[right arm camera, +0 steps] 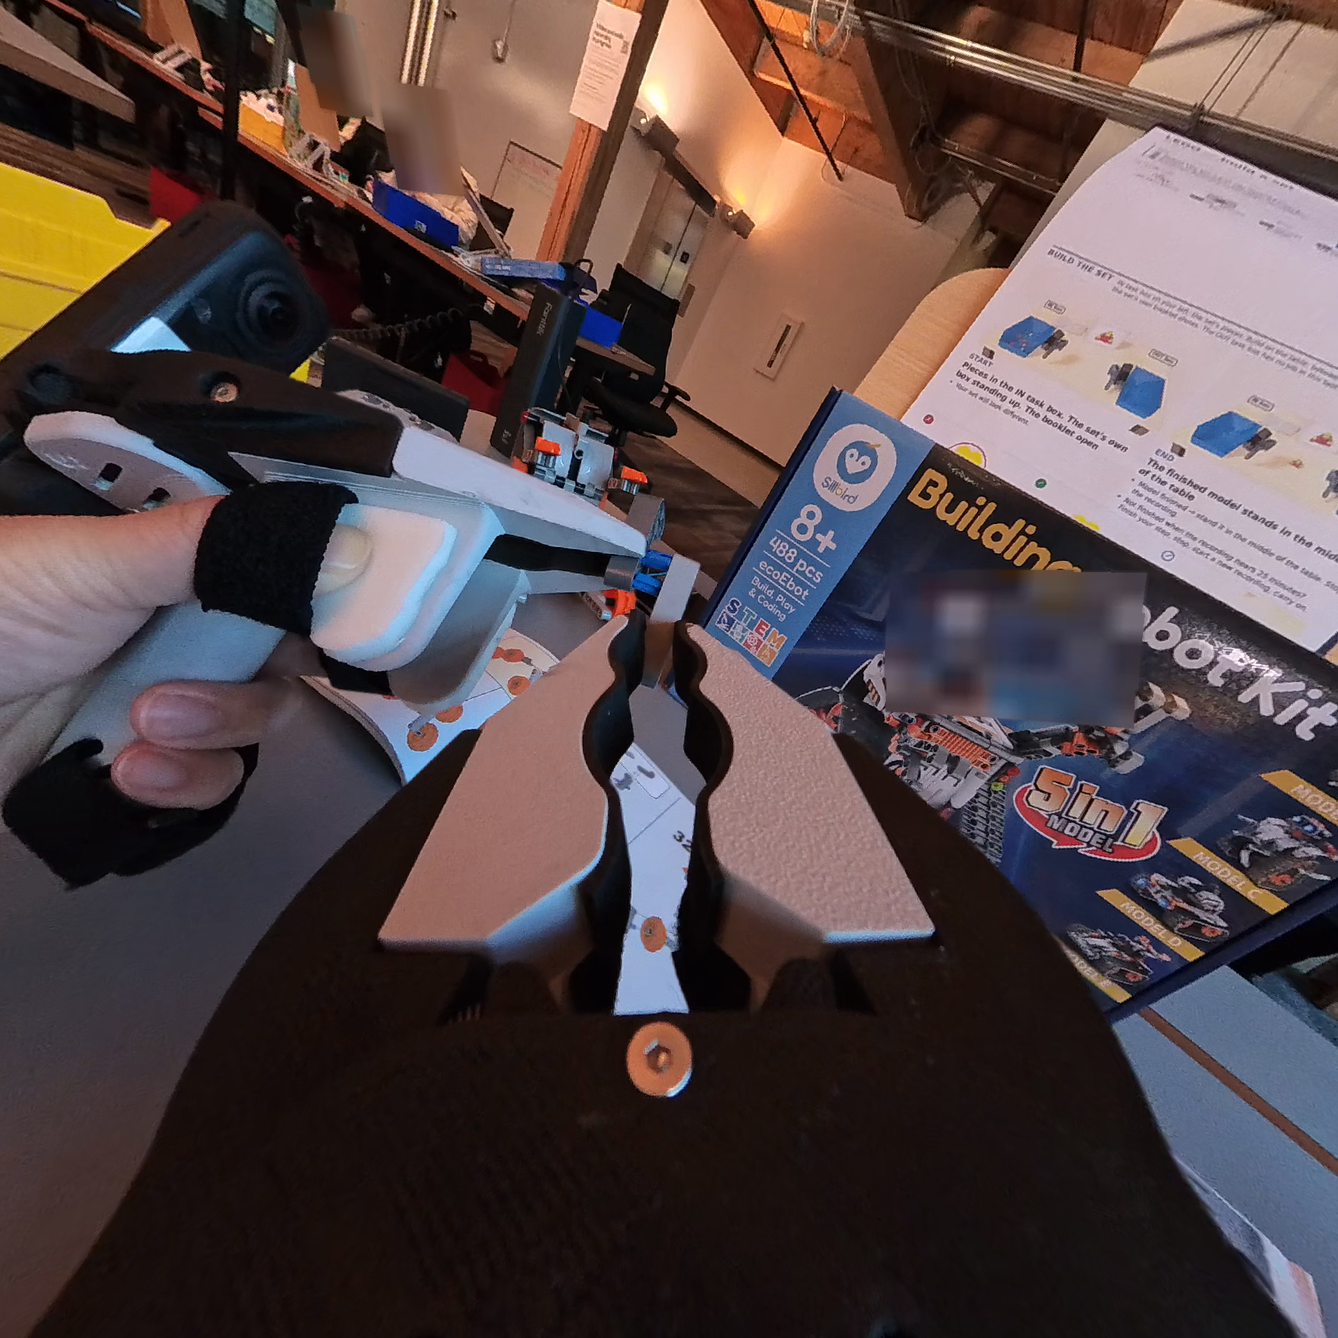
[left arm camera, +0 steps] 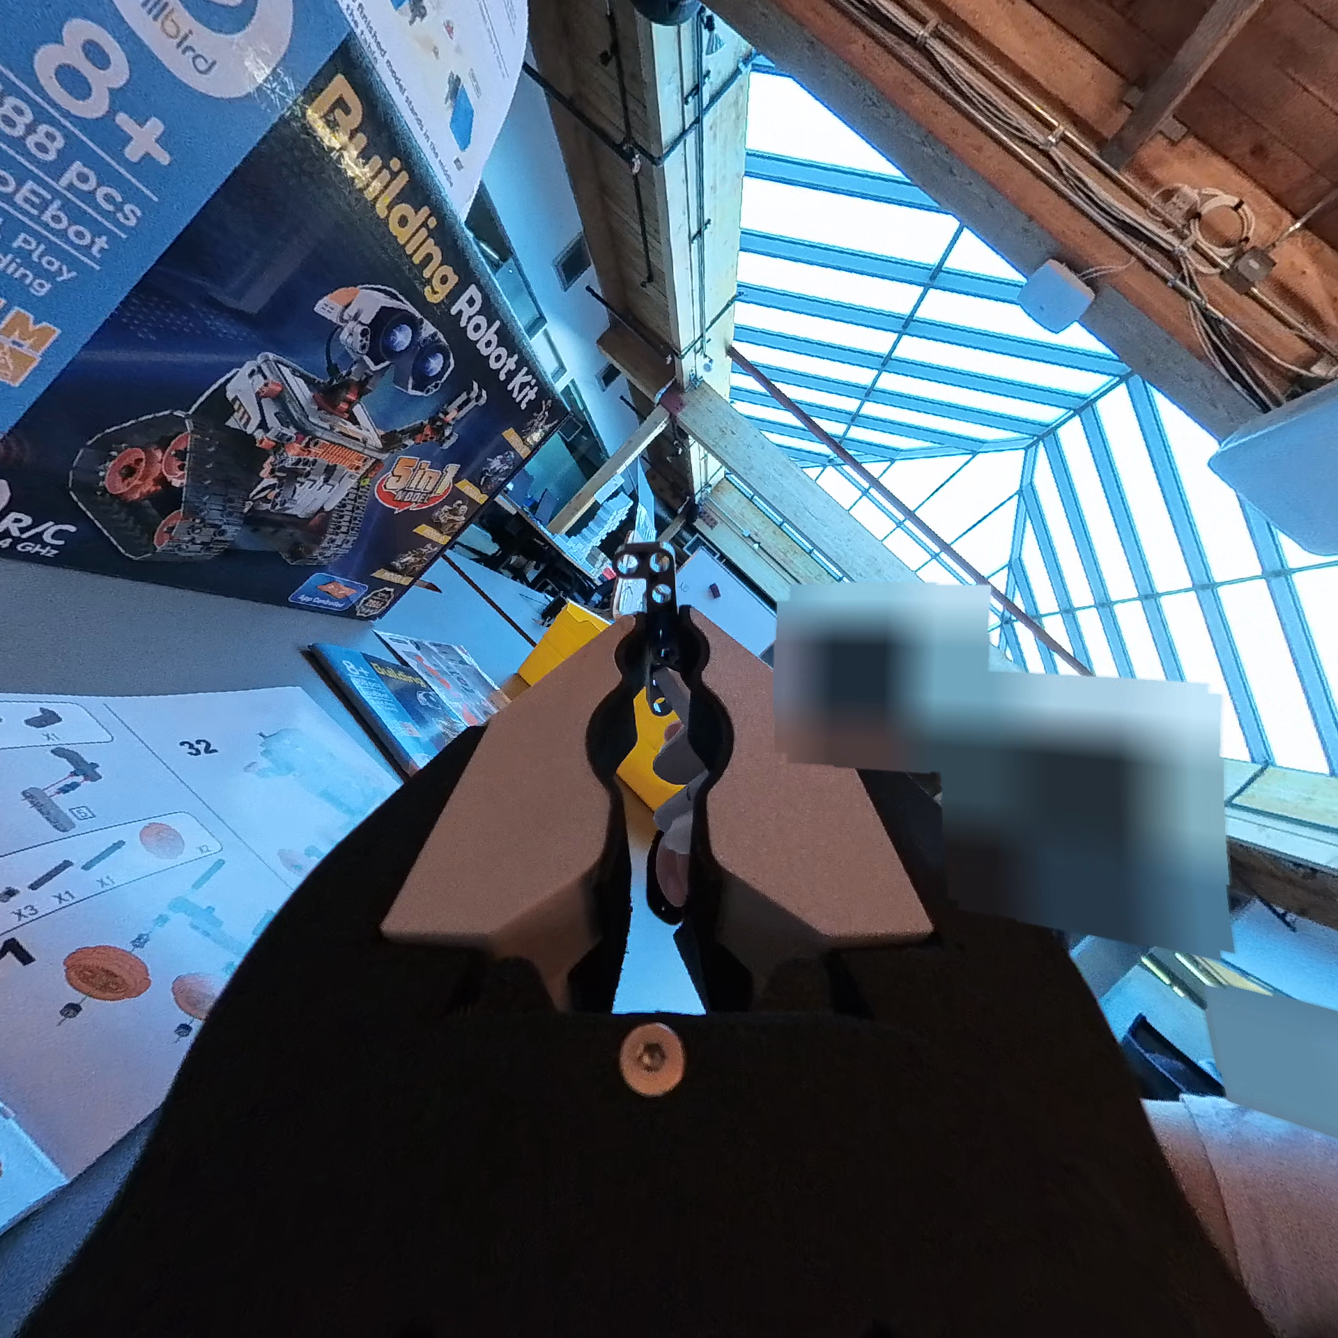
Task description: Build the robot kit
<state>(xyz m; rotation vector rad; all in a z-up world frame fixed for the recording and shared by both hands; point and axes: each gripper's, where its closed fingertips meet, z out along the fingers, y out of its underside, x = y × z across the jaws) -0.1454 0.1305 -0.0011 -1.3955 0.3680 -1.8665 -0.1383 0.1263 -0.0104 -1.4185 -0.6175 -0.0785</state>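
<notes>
Workshop, timber ceiling; grey table (right arm camera: 181, 1013) lower left. Kit box (right arm camera: 1050, 724) right. Left gripper (left arm camera: 655, 626) clamped on black holed beam (left arm camera: 648, 579), centre frame: light, stiff, slick. Right gripper (right arm camera: 657, 637) nearly shut around grey piece (right arm camera: 677, 590); contact unclear.

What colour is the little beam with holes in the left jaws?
Black holed beam, clearest in the left wrist view.
</notes>
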